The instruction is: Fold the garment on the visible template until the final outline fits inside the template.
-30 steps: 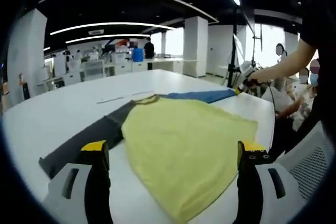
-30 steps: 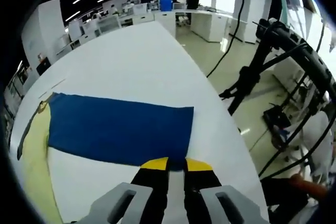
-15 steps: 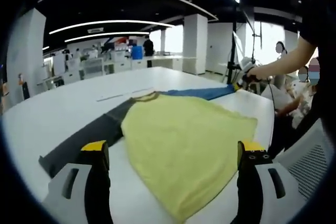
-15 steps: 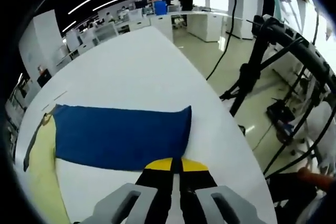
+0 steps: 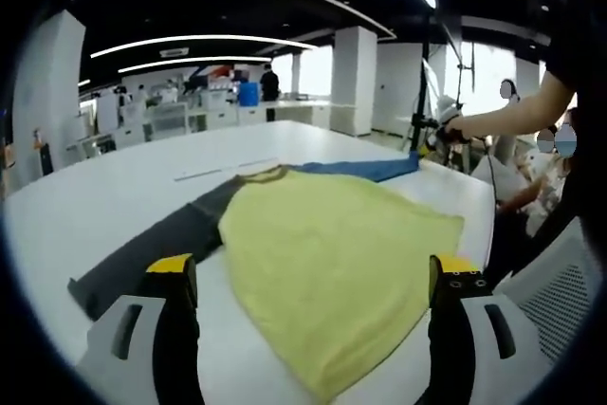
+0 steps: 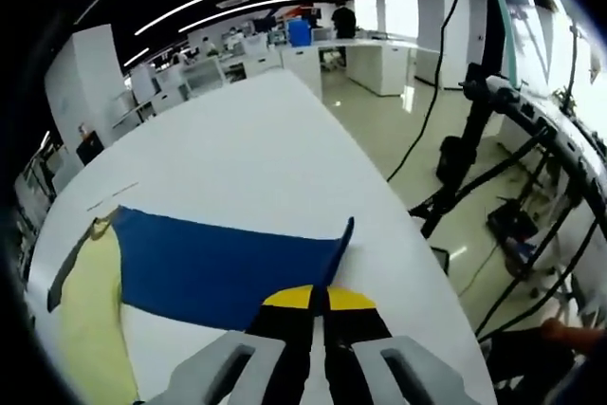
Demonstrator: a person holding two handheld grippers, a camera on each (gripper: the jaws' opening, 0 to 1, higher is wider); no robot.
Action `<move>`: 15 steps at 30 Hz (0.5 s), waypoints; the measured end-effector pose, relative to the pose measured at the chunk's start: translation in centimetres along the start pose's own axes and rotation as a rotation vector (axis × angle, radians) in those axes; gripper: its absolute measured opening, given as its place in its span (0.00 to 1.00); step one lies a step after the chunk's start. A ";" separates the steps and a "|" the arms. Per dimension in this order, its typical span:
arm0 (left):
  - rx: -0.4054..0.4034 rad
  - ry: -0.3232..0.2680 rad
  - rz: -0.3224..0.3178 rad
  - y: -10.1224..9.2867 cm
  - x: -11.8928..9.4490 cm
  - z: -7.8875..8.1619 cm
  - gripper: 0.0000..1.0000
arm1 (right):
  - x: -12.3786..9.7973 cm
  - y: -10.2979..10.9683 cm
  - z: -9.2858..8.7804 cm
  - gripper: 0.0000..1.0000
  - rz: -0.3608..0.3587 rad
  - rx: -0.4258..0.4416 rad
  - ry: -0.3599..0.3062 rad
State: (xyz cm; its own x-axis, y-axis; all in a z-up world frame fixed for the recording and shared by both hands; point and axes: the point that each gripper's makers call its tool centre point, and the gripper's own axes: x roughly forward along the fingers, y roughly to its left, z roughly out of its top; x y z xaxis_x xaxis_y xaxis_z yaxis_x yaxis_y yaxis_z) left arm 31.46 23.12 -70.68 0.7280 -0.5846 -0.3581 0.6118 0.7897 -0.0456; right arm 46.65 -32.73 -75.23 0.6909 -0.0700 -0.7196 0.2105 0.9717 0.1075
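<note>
Right gripper view: the right gripper [image 6: 319,303] has its yellow-tipped jaws pressed together on the cuff end of the blue sleeve [image 6: 223,267], whose far corner stands curled up off the white surface [image 6: 237,149]. Judgement: the sleeve is being held this way so it can be carried inward over the body as the first fold. The cloth actually caught between the jaws is hidden behind their tips, so the depth of the bite cannot be confirmed.

Left gripper view: the garment [image 5: 332,253] lies flat near the middle of the surface, yellow body toward the camera, a grey sleeve [image 5: 156,251] stretched to one side and the blue sleeve to the other. The left gripper [image 5: 313,277] has its jaws wide apart, holding nothing and hovering short of the near hem; judged to be waiting while the other side works. The right gripper appears small at the blue sleeve's far end, in the person's hand [image 5: 450,131]; detail there is too fine to read.

No template outline can be made out under or around the garment. A thin pale strip [image 5: 223,172] beyond the collar is unidentifiable. The near hem is partly cut off behind the left jaws.
</note>
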 end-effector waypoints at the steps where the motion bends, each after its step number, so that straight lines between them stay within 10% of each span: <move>1: 0.003 0.002 0.000 0.0 0.0 0.0 0.99 | -0.1 0.3 0.2 0.00 0.006 -0.004 -0.006; 15: 0.003 0.008 -0.016 -0.4 -0.1 -0.1 0.99 | -1.0 5.7 2.8 0.00 0.100 -0.066 -0.061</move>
State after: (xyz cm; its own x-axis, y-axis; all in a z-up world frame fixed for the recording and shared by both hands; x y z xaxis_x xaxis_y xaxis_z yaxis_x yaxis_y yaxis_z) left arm 31.12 22.87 -70.68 0.7158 -0.5957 -0.3644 0.6242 0.7798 -0.0488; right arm 49.11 -27.74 -72.02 0.7473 0.0166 -0.6643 0.0934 0.9872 0.1297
